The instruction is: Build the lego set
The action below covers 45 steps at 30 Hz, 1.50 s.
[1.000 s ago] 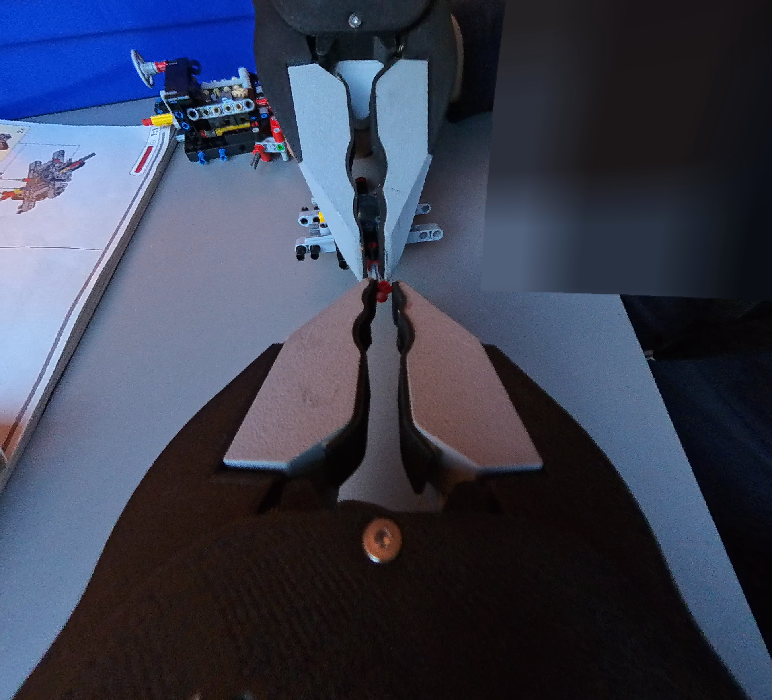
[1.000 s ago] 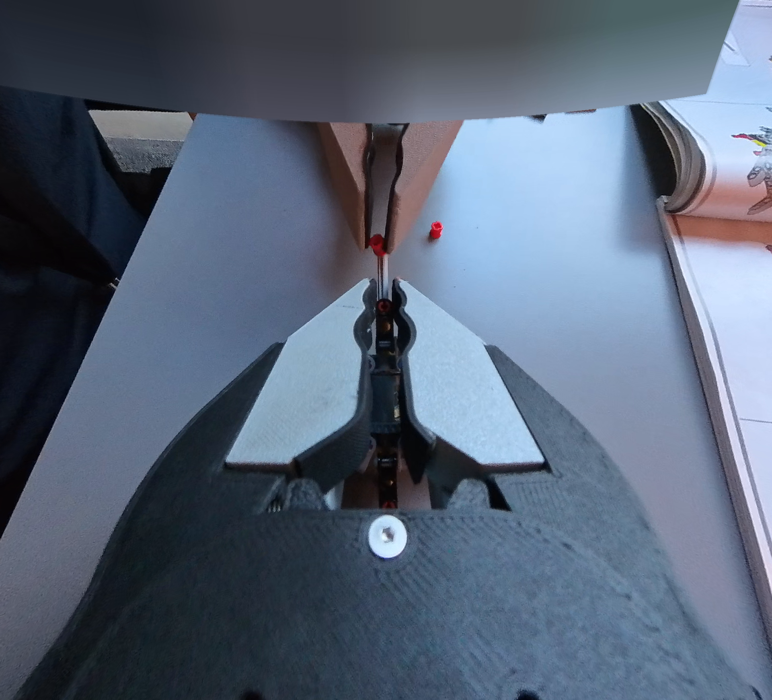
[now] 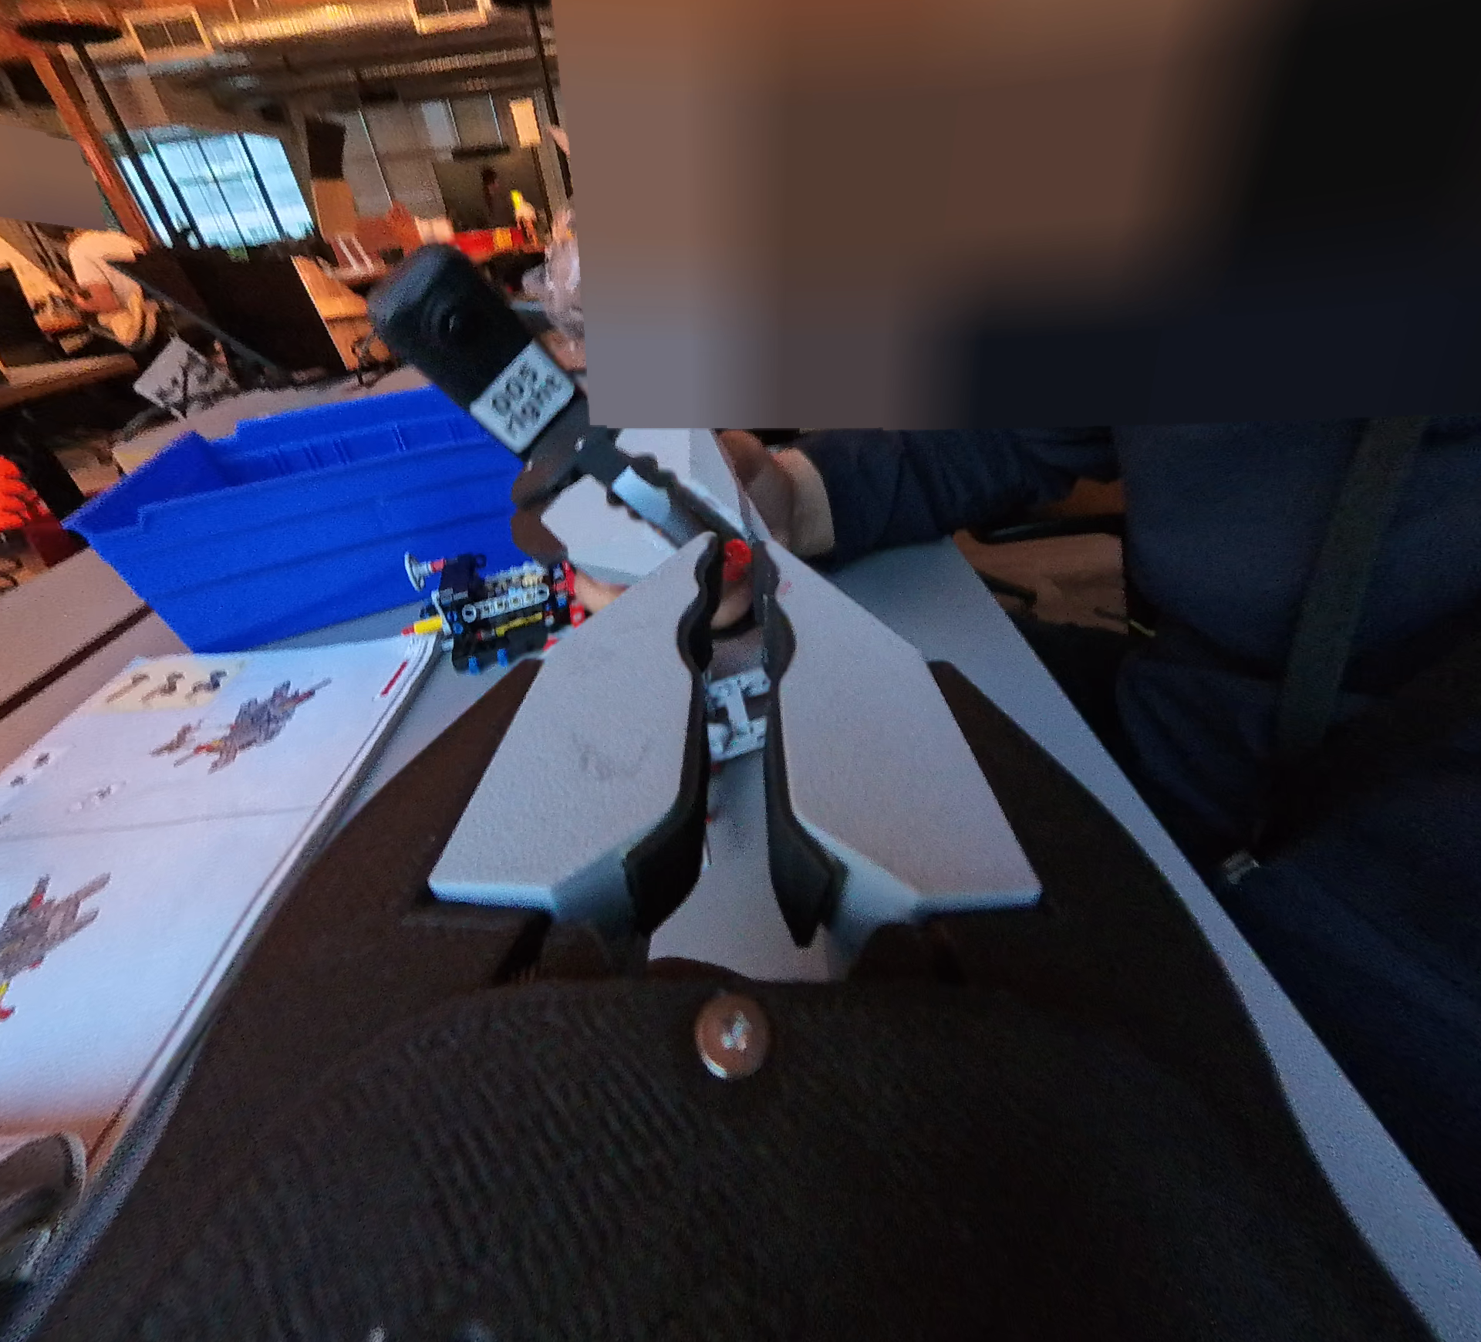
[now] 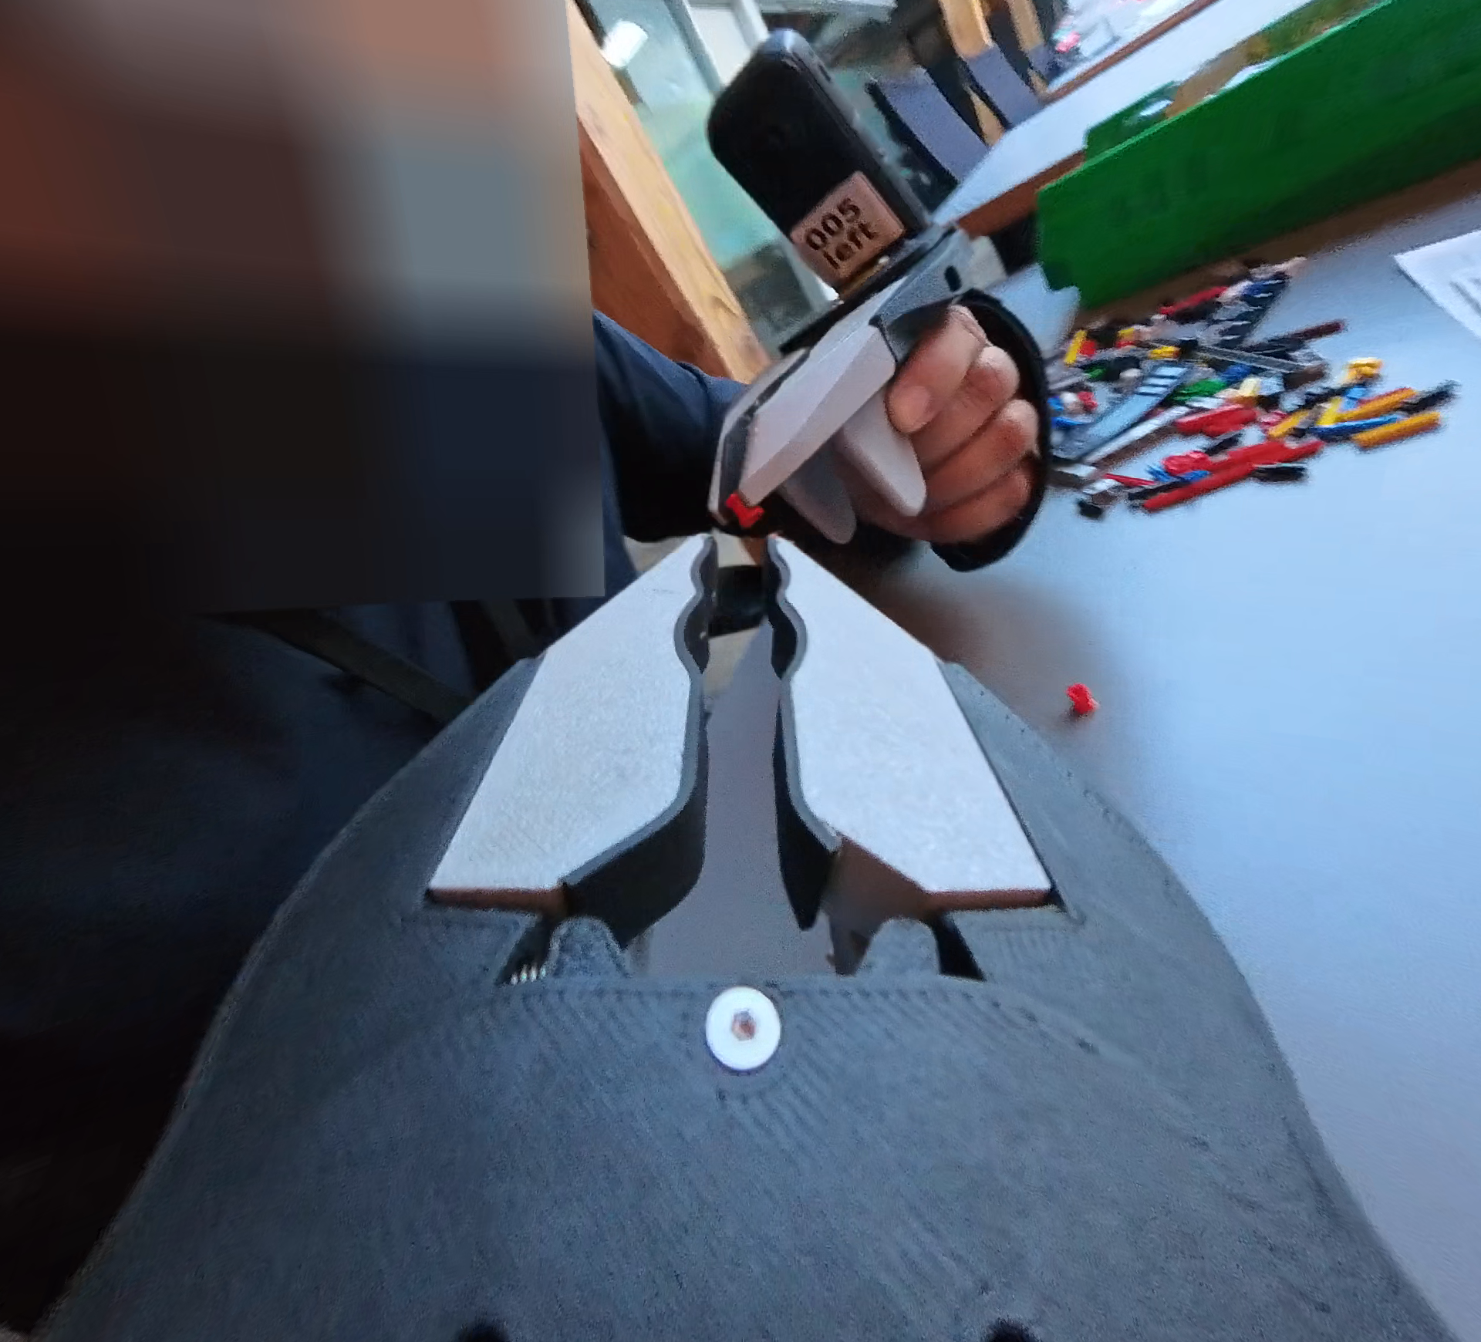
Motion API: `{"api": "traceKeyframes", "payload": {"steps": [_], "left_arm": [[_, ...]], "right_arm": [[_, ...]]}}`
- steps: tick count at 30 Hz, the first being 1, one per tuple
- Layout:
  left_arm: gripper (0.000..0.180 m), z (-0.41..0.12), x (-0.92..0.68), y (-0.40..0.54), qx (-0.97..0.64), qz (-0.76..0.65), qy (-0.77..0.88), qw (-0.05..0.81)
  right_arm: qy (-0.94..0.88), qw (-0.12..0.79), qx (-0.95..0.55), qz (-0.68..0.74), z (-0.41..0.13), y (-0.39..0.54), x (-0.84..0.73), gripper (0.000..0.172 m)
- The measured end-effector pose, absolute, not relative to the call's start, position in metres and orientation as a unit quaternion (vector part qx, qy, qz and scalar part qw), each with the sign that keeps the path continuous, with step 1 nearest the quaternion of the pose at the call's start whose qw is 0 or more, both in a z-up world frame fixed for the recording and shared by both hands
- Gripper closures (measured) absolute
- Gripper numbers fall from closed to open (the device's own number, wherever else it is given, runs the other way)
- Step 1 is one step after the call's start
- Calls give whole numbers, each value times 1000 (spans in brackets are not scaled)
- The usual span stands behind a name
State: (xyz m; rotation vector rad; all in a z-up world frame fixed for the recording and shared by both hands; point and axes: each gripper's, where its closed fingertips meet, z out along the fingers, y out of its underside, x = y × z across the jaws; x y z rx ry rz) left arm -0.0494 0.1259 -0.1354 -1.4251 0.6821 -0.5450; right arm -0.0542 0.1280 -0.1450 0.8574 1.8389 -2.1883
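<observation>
Both grippers are now lifted off the grey desk (image 4: 1282,662). Left gripper (image 3: 733,558) is pinched on a small red plastic peg (image 3: 736,557); right gripper (image 4: 737,550), slightly parted, is now empty, its dark rod gone; second red peg (image 4: 1080,697) lies at 3 o'clock.

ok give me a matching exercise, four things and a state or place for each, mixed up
Things:
A. left tool
B. right tool
C. booklet
D. pile of loose bricks

States:
1. lies open on the table
2. pinches a small red piece
3. jaws apart, nothing between them
4. spread beside the green bin

Pairs: A-2, B-3, C-1, D-4
</observation>
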Motion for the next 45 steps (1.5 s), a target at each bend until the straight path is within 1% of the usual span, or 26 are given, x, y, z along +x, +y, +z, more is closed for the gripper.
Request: {"api": "traceKeyframes", "payload": {"steps": [2,10,15,20,24,32,35,45], "left_arm": [[176,-127,-46,124,-614,-243,300,688],[176,-123,-40,122,-601,-244,304,698],[176,-123,-41,122,-602,-232,308,700],[176,-127,-44,124,-612,-203,318,696],[176,-127,-45,124,-610,-209,314,696],[176,-125,-48,126,-609,-208,305,702],[176,-130,-54,130,-623,-172,306,699],[176,-156,-74,146,-685,-37,324,652]], "right_arm": [[600,103,275,-744,-140,124,-52,163],[564,155,250,-772,-128,112,-48,165],[563,148,253,-773,-128,113,-50,168],[557,158,270,-770,-131,114,-54,168],[545,168,275,-774,-131,116,-55,168],[532,170,279,-781,-129,117,-58,169],[524,170,299,-779,-132,121,-63,169],[547,110,382,-737,-156,135,-83,170]]}}
